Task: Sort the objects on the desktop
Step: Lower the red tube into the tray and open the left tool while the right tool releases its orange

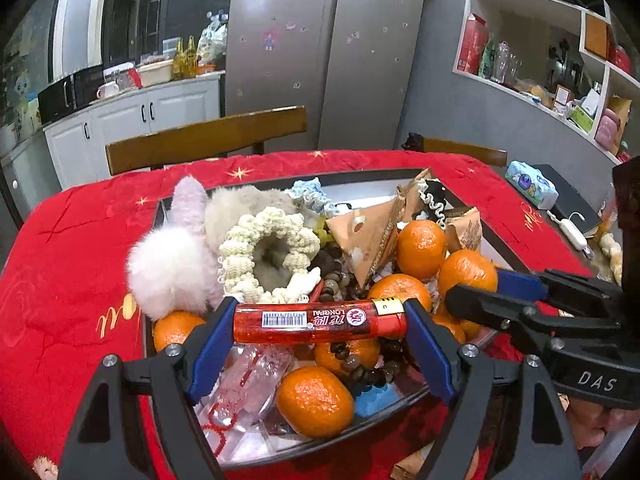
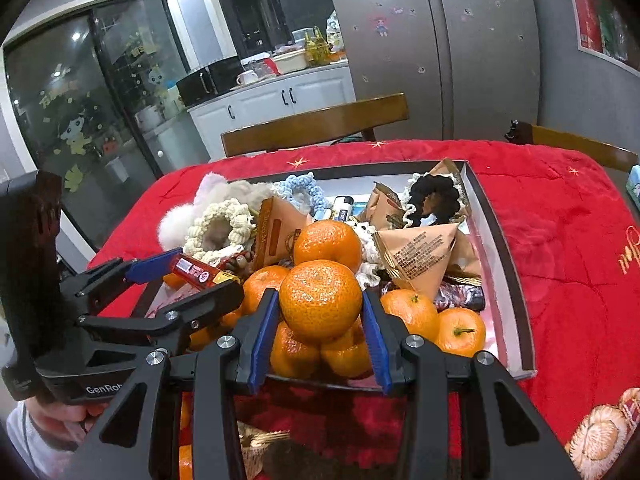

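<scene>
Above the near end of the tray (image 2: 502, 236), the left gripper (image 1: 320, 322) clamps a translucent red lighter (image 1: 318, 321) crosswise by its ends, the right gripper (image 2: 320, 316) squeezes a dimpled orange mandarin (image 2: 320, 300), and farther in lie scrunchies and snack packets.

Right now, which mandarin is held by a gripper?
The top mandarin, clamped between the right gripper fingers; the other mandarins lie loose in the tray.
</scene>
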`<state>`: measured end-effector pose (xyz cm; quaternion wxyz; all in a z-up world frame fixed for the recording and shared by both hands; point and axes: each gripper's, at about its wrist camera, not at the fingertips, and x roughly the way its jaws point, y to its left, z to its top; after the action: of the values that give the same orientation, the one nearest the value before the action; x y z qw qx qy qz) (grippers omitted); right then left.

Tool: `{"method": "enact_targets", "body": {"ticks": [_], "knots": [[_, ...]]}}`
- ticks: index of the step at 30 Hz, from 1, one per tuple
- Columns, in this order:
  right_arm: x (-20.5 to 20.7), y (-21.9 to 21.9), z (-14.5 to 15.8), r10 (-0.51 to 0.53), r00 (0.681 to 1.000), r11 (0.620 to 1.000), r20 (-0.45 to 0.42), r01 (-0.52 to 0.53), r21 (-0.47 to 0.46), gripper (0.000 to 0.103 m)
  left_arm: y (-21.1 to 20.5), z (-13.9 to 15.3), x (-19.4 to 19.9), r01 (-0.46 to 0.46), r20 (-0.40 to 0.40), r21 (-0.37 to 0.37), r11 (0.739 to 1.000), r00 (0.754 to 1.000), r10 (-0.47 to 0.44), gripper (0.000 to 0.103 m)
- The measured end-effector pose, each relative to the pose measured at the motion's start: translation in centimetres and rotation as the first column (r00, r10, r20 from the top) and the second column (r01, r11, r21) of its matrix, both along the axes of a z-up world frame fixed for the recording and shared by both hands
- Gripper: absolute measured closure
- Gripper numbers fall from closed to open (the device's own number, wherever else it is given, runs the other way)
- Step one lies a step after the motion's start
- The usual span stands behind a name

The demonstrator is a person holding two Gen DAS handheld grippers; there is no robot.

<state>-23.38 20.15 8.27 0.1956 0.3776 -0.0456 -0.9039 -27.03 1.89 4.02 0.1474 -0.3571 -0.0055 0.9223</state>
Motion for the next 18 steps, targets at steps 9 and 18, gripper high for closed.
{"method": "enact_targets", "body": {"ticks": [9, 18], "knots": [[-0.16, 0.16, -0.95, 0.017, 1.0, 1.0, -0.021, -0.017, 0.011, 0.063, 0.66, -0.14, 0.07, 0.007, -0.026, -0.022, 1.0, 1.0, -0.008, 0.02], [-0.11, 0.24, -0.97, 0.019, 1.0, 1.0, -0.02, -0.019, 0.006, 0.063, 0.83, -0.15, 0.26, -0.006, -0.037, -0.033, 0.999, 0.999, 0.005, 0.02]]}}
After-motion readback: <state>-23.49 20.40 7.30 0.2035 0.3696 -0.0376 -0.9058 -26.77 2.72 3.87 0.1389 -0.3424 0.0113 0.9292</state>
